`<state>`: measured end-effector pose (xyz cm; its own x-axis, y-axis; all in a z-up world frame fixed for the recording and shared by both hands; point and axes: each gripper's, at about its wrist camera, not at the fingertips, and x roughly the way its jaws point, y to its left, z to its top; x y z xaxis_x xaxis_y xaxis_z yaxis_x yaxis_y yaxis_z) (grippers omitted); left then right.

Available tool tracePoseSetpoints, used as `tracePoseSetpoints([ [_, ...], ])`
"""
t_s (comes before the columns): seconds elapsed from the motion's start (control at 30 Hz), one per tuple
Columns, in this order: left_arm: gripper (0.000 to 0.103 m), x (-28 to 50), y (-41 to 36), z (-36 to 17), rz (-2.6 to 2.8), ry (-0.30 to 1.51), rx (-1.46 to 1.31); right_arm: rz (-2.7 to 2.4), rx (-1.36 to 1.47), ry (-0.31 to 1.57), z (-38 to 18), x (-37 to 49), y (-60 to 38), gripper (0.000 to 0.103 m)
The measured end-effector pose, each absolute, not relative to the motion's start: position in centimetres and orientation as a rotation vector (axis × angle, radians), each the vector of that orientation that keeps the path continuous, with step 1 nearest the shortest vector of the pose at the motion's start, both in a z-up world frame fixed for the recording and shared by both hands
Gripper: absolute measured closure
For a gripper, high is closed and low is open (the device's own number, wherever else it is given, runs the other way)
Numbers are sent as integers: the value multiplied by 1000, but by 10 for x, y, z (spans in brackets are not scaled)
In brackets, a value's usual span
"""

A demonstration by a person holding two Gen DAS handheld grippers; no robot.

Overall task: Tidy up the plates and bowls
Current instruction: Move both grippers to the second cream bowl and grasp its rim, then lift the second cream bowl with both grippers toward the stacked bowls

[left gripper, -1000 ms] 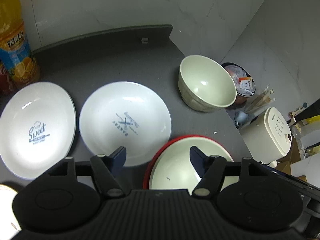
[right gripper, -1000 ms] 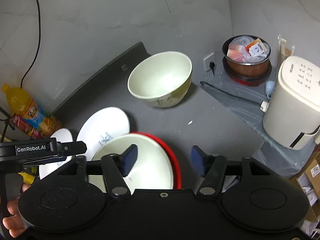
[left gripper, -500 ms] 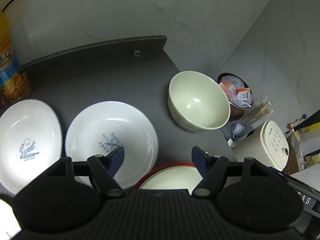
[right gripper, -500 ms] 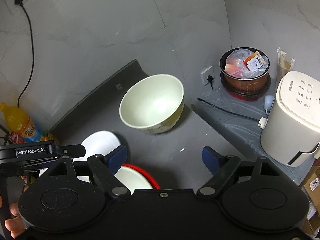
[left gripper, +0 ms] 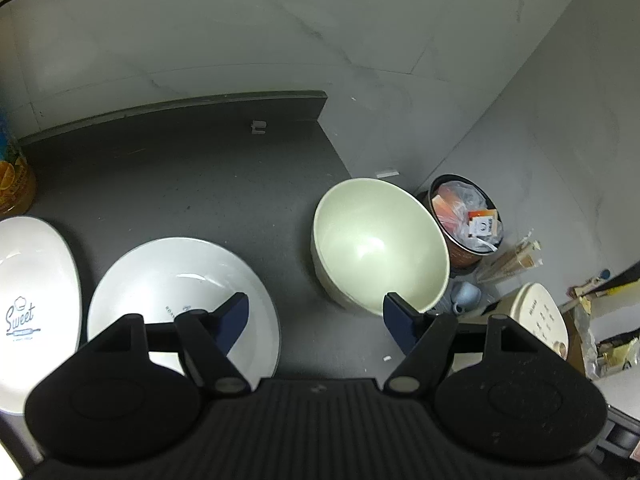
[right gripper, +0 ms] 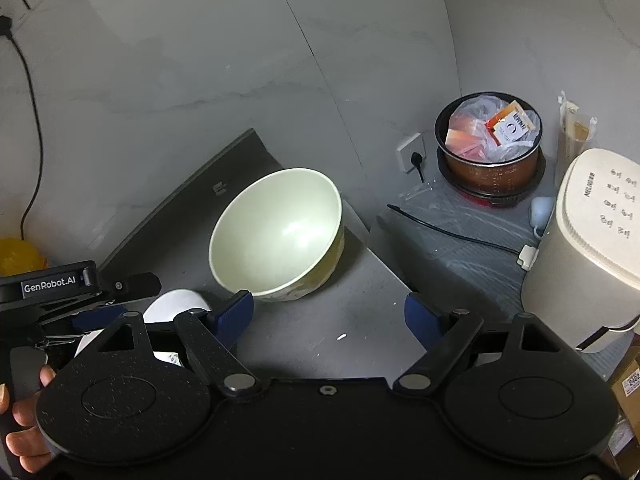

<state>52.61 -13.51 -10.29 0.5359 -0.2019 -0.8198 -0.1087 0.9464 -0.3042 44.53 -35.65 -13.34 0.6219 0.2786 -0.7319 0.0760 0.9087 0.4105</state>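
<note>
A large cream bowl (left gripper: 380, 244) stands upright on the dark counter; it also shows in the right wrist view (right gripper: 276, 232). Left of it lie a white plate with blue print (left gripper: 176, 280) and a second white plate marked "Sweet" (left gripper: 32, 300) at the left edge. My left gripper (left gripper: 316, 320) is open and empty, above the counter between the printed plate and the bowl. My right gripper (right gripper: 328, 316) is open and empty, in front of the bowl. The left gripper body (right gripper: 60, 284) shows at the left of the right wrist view, over a white plate (right gripper: 176, 304).
An orange juice bottle (left gripper: 12, 184) stands at the far left. Right of the counter, lower down, sit a pot (right gripper: 492, 148) holding plastic bags, a cream rice cooker (right gripper: 588, 240), a black cable (right gripper: 452, 232) and a wall socket (right gripper: 412, 152). The grey wall is close behind.
Both grippers have pulled back and risen. The red-rimmed dish that lay under them has dropped out of view. The bowl now sits lower in both views. The right jaws have widened.
</note>
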Motion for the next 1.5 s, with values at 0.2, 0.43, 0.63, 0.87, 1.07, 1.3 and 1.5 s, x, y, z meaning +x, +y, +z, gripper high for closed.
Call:
tracePoseSetpoints([
  [0.2,32,551,-139,-123,-36,1043,-366,147,454,942,-151,476,-363,30],
  [0.43,40,580,-139,-142,-40,1082,-404,179,462,1003,-170,510,-358,41],
  [0.63,57,596,-145,-160,-23,1112,-417,182,479,1039,-185,533,-349,49],
  [0.87,76,610,-150,-177,-14,1146,-437,207,484,1090,-200,553,-337,56],
  [1.07,90,611,-157,-186,2,1174,-416,198,451,1109,-206,555,-335,79],
  [1.3,94,601,-158,-180,-32,1155,-425,181,415,1061,-193,540,-338,81],
  [1.5,94,587,-160,-158,-68,1106,-425,178,429,1012,-172,524,-343,81],
])
